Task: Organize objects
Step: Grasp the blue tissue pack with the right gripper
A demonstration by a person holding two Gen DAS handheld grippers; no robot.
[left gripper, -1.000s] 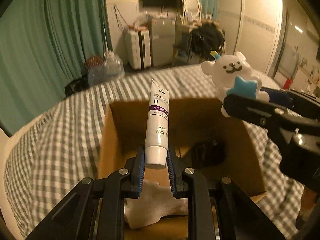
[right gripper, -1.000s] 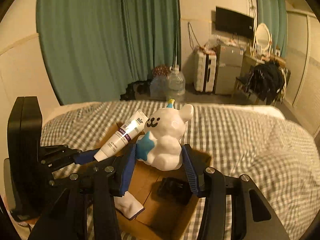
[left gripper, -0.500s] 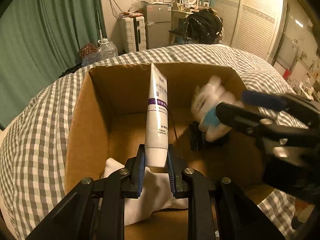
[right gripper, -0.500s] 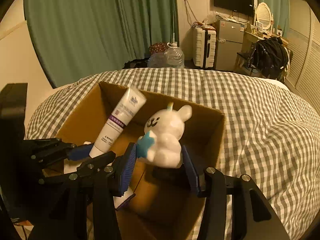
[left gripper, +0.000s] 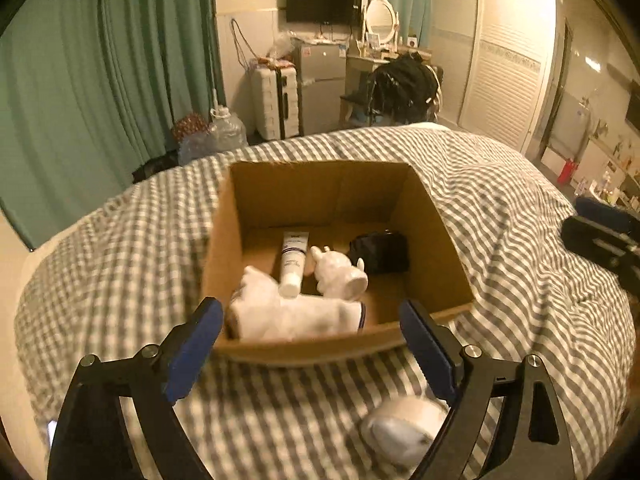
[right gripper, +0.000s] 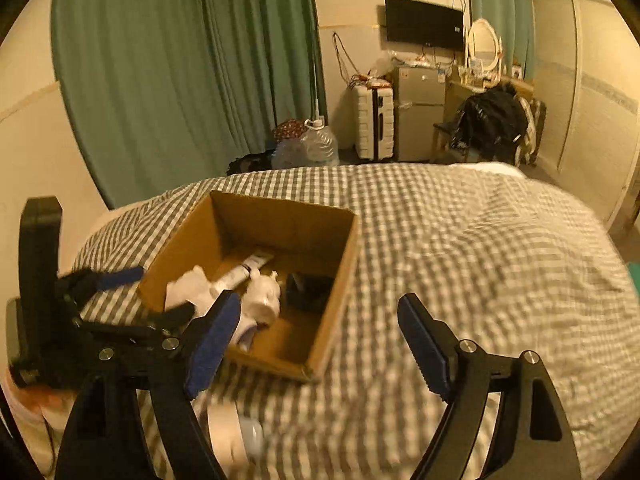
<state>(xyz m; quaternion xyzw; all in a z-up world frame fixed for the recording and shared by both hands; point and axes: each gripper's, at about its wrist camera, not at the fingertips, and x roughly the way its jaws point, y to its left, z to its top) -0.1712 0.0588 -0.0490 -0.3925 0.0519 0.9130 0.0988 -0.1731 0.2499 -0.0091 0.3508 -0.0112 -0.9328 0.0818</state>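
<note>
Now both grippers, left gripper (left gripper: 312,336) and right gripper (right gripper: 320,332), gape empty above the cardboard box (left gripper: 436,248) (glossy tube (left gripper: 294,260) inside).

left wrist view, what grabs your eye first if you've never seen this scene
The open cardboard box in the middle of the checked bedspread, holding a white tube beside a white bear figurine, with a dark object to their right. Next, the left gripper open in the foreground and a blurred white object outside the box.
</note>
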